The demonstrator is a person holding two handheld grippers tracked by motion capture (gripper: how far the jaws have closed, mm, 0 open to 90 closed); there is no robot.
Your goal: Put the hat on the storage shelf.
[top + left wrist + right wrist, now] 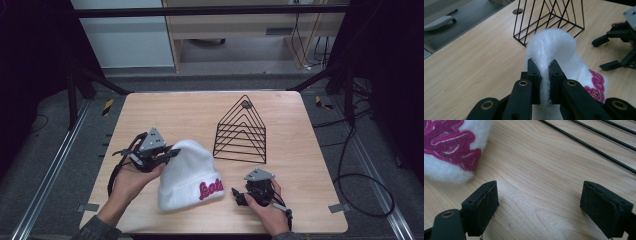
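A white fluffy beanie [187, 172] with pink embroidered lettering [210, 189] lies on the wooden table [150, 112] near its front edge. My left gripper [172, 151] is shut on the hat's crown at its upper left; in the left gripper view the white fabric [550, 47] bulges up from between the pinching pads [534, 72]. My right gripper [236, 195] rests low to the right of the hat's brim, open, with bare wood between its two pads [485, 203]. The pink lettering [446, 142] lies just beyond its left pad.
A black wire rack [241, 131] shaped like nested triangles stands on the table behind the right gripper, right of the hat. Its base wires [589, 146] run across the right gripper view. Black frame struts and cables surround the table.
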